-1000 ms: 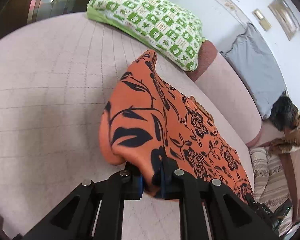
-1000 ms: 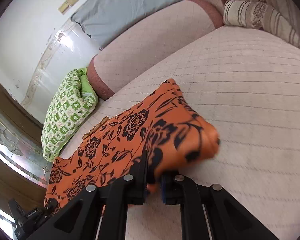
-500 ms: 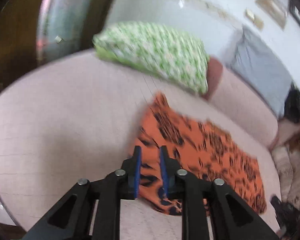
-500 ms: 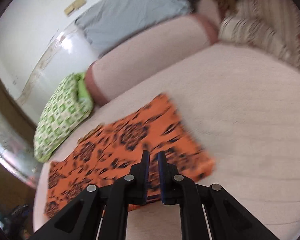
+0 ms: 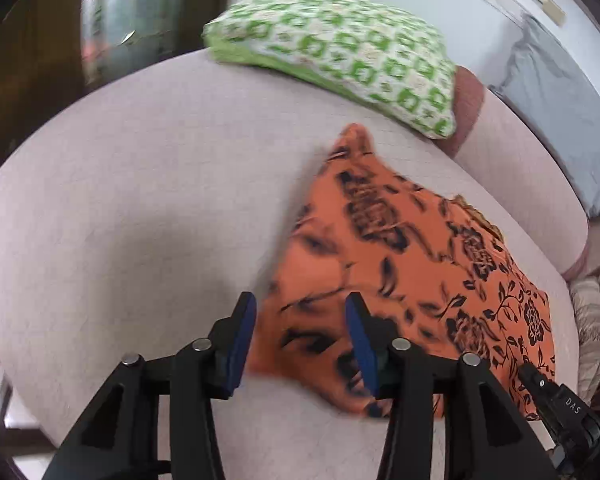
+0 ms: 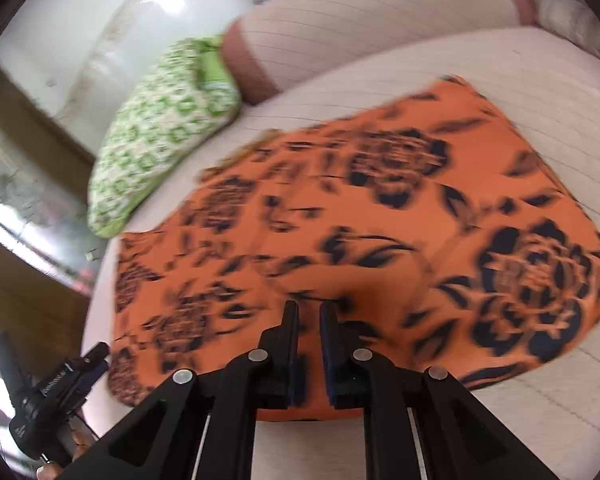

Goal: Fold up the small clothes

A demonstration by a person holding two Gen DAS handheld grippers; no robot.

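Judging the orange floral cloth [image 5: 416,264] lying flat on the sofa seat [image 5: 140,216] near its front edge as light, limp and slippery, you should pinch its hemmed corners, since your left claw [image 5: 302,336] gapes wide and right claw [image 6: 309,320] hangs narrowly parted, gripping nothing.

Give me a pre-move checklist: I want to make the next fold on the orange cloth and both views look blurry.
1. Left claw open and off the cloth: ok; fingers spread wide, nothing between them.
2. Right claw released: cannot tell; narrow gap, cloth right behind it.
3. Cloth lying flat on the sofa: ok on the whole; the corner near the right claw bulges.
4. Fold edges aligned: cannot tell; both views are motion-blurred.
5. Green pillow apart from the cloth: ok.
6. Views steady enough to aim a grasp: not ok.
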